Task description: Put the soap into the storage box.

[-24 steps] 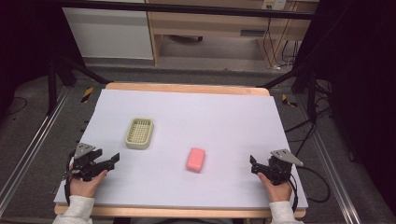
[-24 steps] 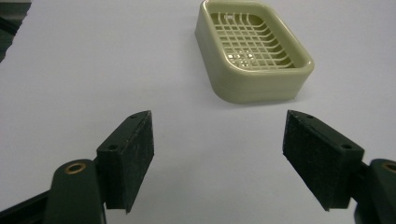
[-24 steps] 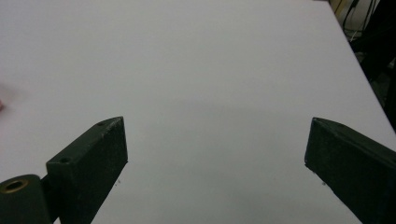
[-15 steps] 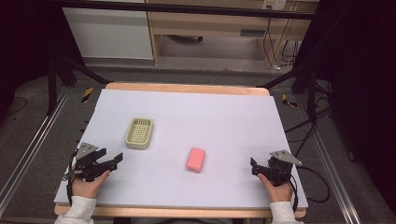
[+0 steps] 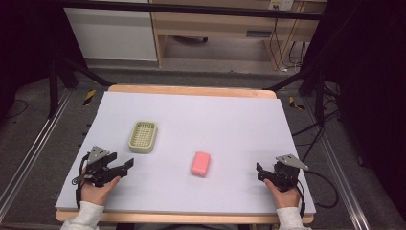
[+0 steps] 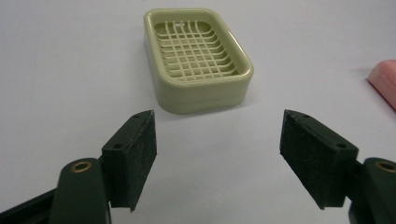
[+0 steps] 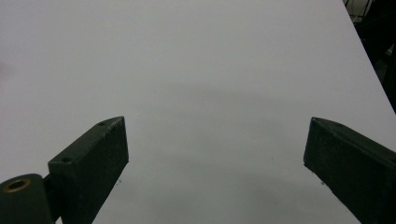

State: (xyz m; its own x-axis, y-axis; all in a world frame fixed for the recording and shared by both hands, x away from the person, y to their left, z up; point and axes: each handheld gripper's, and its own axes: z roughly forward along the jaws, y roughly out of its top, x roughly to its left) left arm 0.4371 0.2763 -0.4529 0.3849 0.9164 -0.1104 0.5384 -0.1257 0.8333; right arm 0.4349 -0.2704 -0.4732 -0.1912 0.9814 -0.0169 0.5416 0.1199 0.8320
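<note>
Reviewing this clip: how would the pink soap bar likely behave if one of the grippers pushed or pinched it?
The pink soap bar lies flat with rounded corners, so it would probably slide rather than roll or tip. It looks solid, likely stiff. Its smooth surface may slip between the pads.

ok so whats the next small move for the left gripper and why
Probably ease the left gripper forward toward the soap dish. Its jaws stand wide open, empty and aimed at the dish, which sits just ahead on the table, empty. The pink soap lies apart, nearer the middle, so the dish seems the closer target.
</note>
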